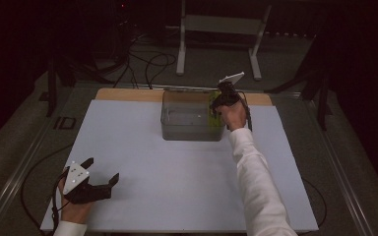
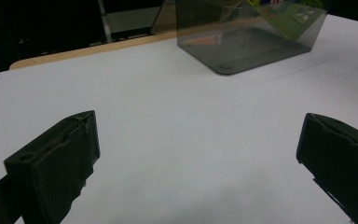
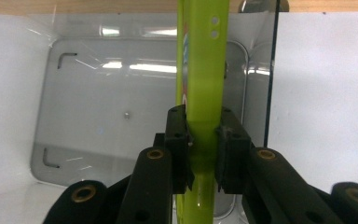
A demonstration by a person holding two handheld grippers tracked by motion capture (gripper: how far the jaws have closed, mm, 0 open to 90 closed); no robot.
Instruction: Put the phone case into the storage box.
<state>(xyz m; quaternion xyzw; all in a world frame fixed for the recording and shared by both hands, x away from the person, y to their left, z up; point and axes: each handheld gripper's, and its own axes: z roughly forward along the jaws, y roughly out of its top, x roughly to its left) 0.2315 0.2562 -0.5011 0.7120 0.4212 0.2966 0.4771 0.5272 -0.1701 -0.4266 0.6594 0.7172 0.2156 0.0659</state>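
A clear plastic bin [image 1: 177,129] stands at the far middle of the white table top [image 1: 177,172]. My right gripper [image 1: 216,105] is over the bin's right end, pointing down, shut on a lime-green flat package [image 3: 203,70] held edge-on inside the bin [image 3: 98,107]; both pads [image 3: 179,140] press its sides. In the left gripper view the bin [image 2: 223,46] shows the green package [image 2: 291,16] leaning at its right end. My left gripper [image 1: 102,171] rests at the near left corner, jaws wide open with bare table between its fingers [image 2: 58,161].
A wooden strip [image 1: 128,94] edges the table's far side. Behind it stand a white metal frame [image 1: 216,29] and loose cables [image 1: 147,64] on the floor. A sleeved forearm [image 1: 253,177] crosses the table's right part.
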